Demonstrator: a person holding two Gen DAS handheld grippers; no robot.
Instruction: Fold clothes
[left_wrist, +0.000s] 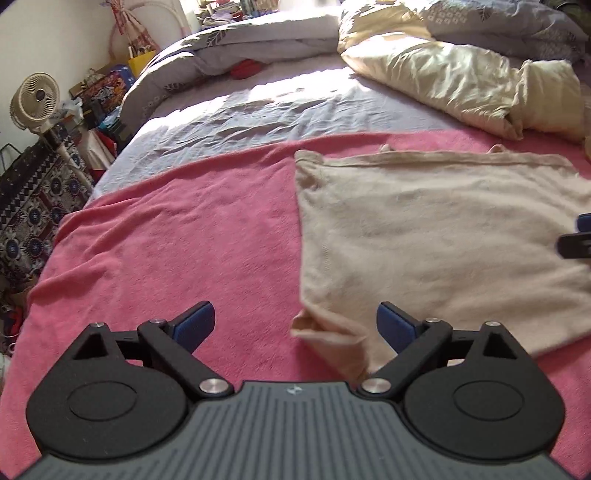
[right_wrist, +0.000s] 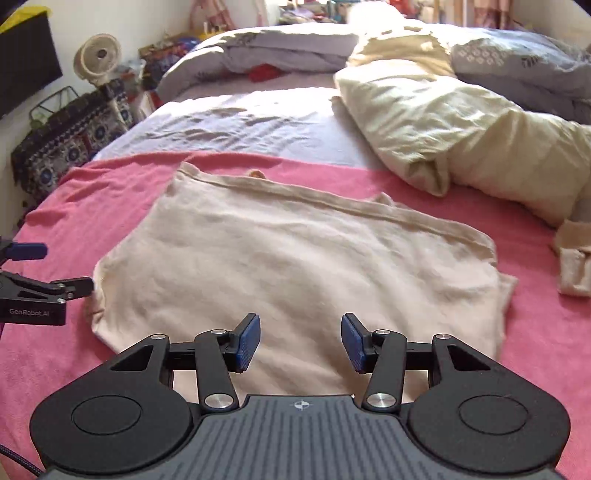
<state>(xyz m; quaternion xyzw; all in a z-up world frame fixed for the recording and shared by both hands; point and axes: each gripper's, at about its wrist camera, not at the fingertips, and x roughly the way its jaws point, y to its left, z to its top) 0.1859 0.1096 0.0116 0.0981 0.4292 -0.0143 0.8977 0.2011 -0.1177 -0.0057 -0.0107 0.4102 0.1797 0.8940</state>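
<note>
A beige garment (left_wrist: 436, 236) lies folded flat on a pink blanket (left_wrist: 177, 236). It also shows in the right wrist view (right_wrist: 295, 258) on the same blanket (right_wrist: 59, 354). My left gripper (left_wrist: 295, 325) is open and empty, with the garment's near left corner (left_wrist: 332, 339) between its fingers. My right gripper (right_wrist: 301, 341) is open and empty, just above the garment's near edge. The left gripper shows at the left edge of the right wrist view (right_wrist: 55, 269), beside the garment's left corner. One right fingertip (left_wrist: 576, 240) shows at the right edge.
A cream duvet (right_wrist: 461, 140) lies bunched at the back right. A second beige piece (right_wrist: 572, 258) lies at the right edge. A grey quilt (left_wrist: 236, 40) lies at the back. A fan (left_wrist: 33, 99) and clutter stand left of the bed.
</note>
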